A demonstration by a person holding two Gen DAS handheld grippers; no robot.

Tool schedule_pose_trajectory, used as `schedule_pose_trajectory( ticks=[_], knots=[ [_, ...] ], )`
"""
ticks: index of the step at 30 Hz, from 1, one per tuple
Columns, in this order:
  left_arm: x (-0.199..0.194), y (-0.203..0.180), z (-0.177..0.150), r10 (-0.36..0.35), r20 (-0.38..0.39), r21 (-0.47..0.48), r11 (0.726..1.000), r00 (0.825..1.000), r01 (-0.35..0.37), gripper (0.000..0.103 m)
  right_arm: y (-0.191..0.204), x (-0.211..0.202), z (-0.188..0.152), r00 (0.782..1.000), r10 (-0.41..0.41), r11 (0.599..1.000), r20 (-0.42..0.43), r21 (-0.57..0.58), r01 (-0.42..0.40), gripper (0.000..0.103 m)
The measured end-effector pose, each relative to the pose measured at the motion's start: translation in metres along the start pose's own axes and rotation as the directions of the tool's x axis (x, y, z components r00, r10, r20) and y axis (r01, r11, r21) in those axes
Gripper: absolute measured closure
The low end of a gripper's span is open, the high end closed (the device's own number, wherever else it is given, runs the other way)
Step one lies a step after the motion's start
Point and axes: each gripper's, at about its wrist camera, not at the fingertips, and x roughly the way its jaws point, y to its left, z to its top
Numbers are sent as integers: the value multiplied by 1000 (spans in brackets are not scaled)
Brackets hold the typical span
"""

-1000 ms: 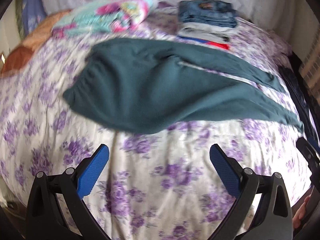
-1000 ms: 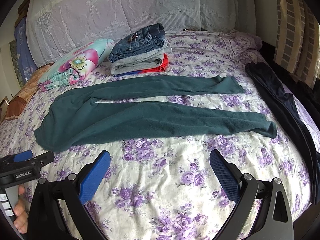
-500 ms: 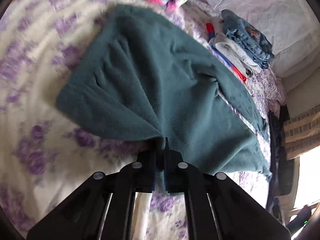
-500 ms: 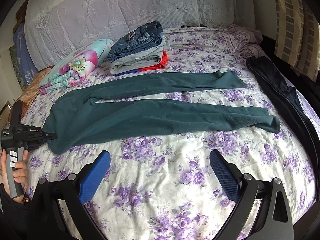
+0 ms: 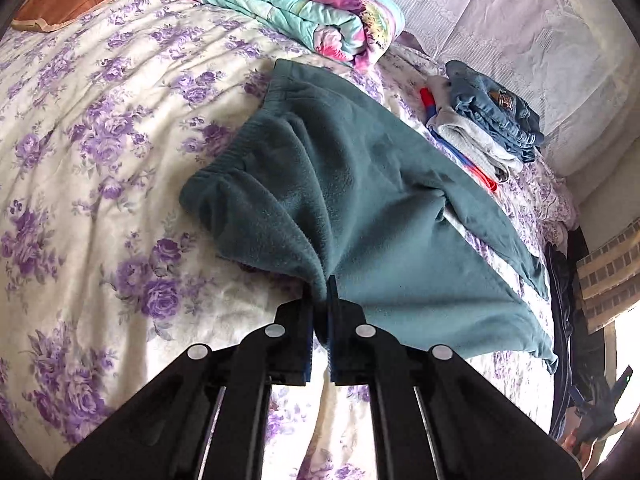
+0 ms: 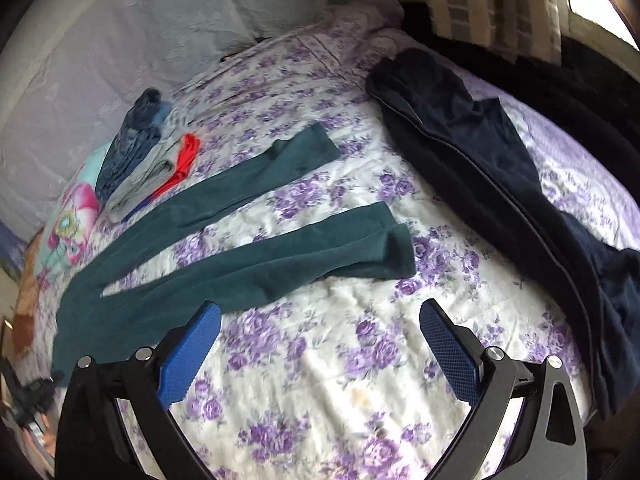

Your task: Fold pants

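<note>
L hand-held gripper (image 5: 322,312) clamped on teal pants (image 5: 360,200) waist edge

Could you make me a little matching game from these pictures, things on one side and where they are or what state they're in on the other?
Things:
1. teal pants
2. left hand-held gripper
3. right hand-held gripper
4. folded jeans

States or places:
A. open, above bare floral bedsheet
B. on top of the stack of folded clothes near the headboard
C. spread on the bed, both legs apart
D. shut on fabric near the waistband

Pairs: 1-C, 2-D, 3-A, 4-B
</note>
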Motion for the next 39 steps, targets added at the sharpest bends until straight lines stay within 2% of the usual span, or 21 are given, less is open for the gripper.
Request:
schedule_pose_trajectory(
  ticks=[2, 4, 5, 7, 8, 11, 12, 13, 14, 22, 25, 28, 30, 32, 34, 35, 37, 39],
  knots=[
    [2, 1, 3, -5, -5, 2, 1000, 1000, 5, 99, -15, 26, 12, 991, 105, 989, -79, 111, -96, 3],
    [5, 4, 3, -10, -13, -6, 1000, 1000, 9, 99, -17, 47, 15, 974, 188, 969, -129, 185, -163, 5],
    [7, 3, 3, -10, -18, -7, 1000, 1000, 10, 99, -13, 55, 16, 969, 202, 964, -140, 201, -172, 8],
    [9, 4, 3, -7, -26, -7, 1000, 1000, 7, 99, -7, 69, 17, 967, 205, 962, -151, 211, -172, 24],
    [10, 4, 3, -4, -29, -5, 1000, 1000, 4, 99, -6, 78, 18, 967, 196, 963, -163, 218, -159, 27],
    [16, 5, 4, 9, -36, 0, 1000, 999, -9, 99, -14, 98, 19, 977, 121, 965, -177, 250, -74, 56],
    [19, 7, 5, 11, -41, -5, 1000, 999, -11, 99, -15, 96, 21, 984, 94, 969, -149, 239, -56, 80],
    [20, 8, 6, 12, -42, -9, 1000, 999, -13, 99, -15, 94, 23, 988, 99, 971, -119, 227, -70, 96],
    [21, 8, 7, 12, -45, -13, 1000, 999, -12, 99, -16, 91, 24, 988, 111, 971, -105, 224, -85, 96],
    [-14, 4, 1, 22, 3, 33, 999, 1000, -23, 99, -4, 24, 20, 998, 59, 993, -23, 108, -56, 96],
    [-17, 14, -5, 7, -33, 19, 1000, 999, -6, 99, -16, 19, 9, 998, 42, 994, -48, 105, -37, 96],
    [1, 23, -10, 29, -93, 14, 1000, 995, -28, 98, -33, 46, -5, 991, 19, 992, -131, 130, -2, 95],
    [6, 24, -12, 36, -100, 28, 999, 994, -33, 96, -41, 62, -16, 984, 18, 990, -177, 143, 7, 88],
    [-1, 22, -10, 22, -96, 45, 999, 995, -18, 90, -41, 57, -17, 985, 29, 990, -171, 139, -6, 84],
    [-18, 20, -7, 49, -69, 72, 996, 996, -44, 85, -35, 41, -14, 987, 23, 992, -162, 125, -3, 47],
    [-30, 21, -6, 65, -42, 84, 995, 997, -62, 82, -29, 30, -12, 991, -4, 995, -137, 94, 17, 42],
    [-51, 22, -1, 60, 2, 92, 994, 998, -60, 78, -13, 6, -4, 996, -54, 998, -72, 15, 55, 40],
    [-72, 19, 15, 64, 53, 98, 993, 997, -69, 74, 3, -9, 11, 999, -33, 999, -22, -23, 33, 35]
  ],
)
